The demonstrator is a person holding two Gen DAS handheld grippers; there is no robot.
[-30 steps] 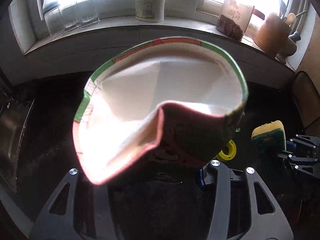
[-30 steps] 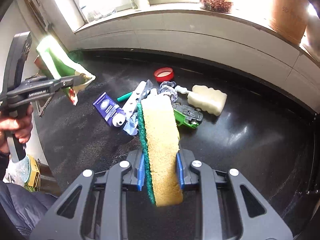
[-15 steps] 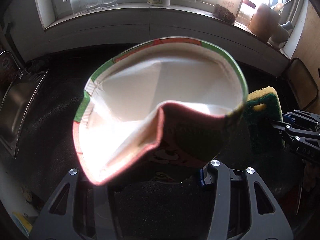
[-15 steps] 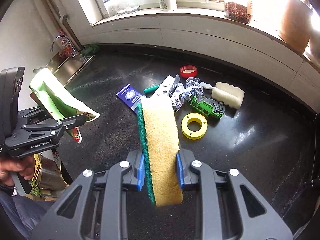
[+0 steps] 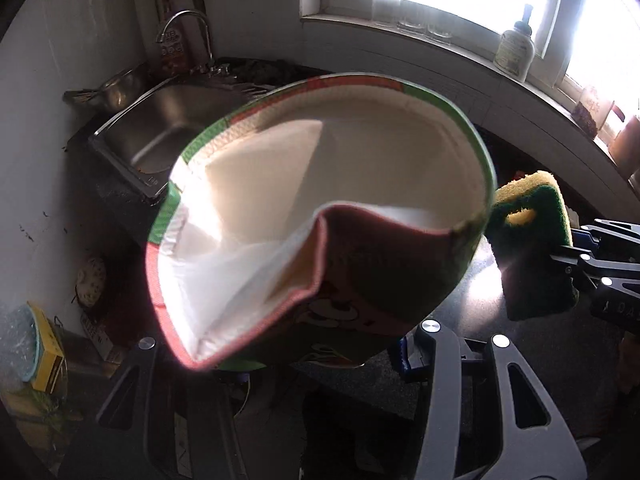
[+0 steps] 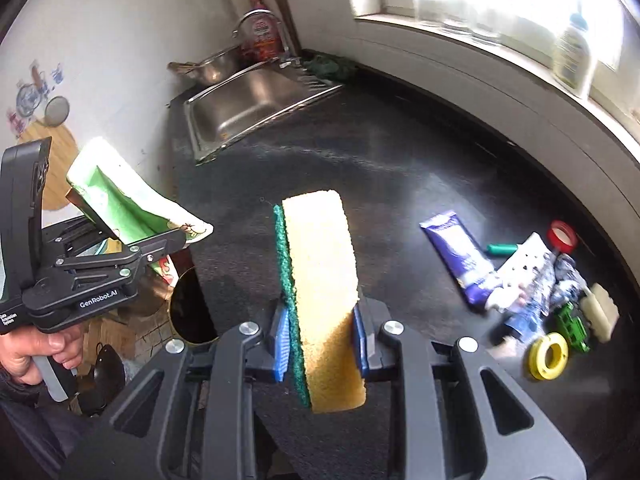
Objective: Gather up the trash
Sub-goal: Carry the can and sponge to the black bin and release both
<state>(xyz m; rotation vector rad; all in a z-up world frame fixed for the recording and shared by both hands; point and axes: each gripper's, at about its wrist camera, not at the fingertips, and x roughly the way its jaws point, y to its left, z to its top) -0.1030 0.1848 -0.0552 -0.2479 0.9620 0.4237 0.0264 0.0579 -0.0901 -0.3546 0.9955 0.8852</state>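
- The right gripper (image 6: 320,344) has its jaws pinching a yellow sponge with a green scrub side (image 6: 320,280), held up over the black desk (image 6: 400,168).
- The left gripper (image 6: 160,246) has its jaws pinching a crumpled green and red paper cup (image 5: 320,216).
- The soft cup could slip out if squeezed badly.
- The sponge could bump the cup, since they are near.
- More trash (image 6: 532,280) waits on the desk.

The crumpled green-and-red paper carton (image 5: 320,216) has a smooth, pale, faintly glossy lining. The yellow foam sponge (image 6: 324,280) looks coarse and porous — its green scouring layer rougher still. The black stone-like countertop (image 6: 400,168) is speckled with a dull sheen (brighter toward two o'clock). The brushed steel sink (image 6: 244,108) at eleven o'clock gleams softly; the blue ribbed plastic pads (image 6: 280,336) are matt.
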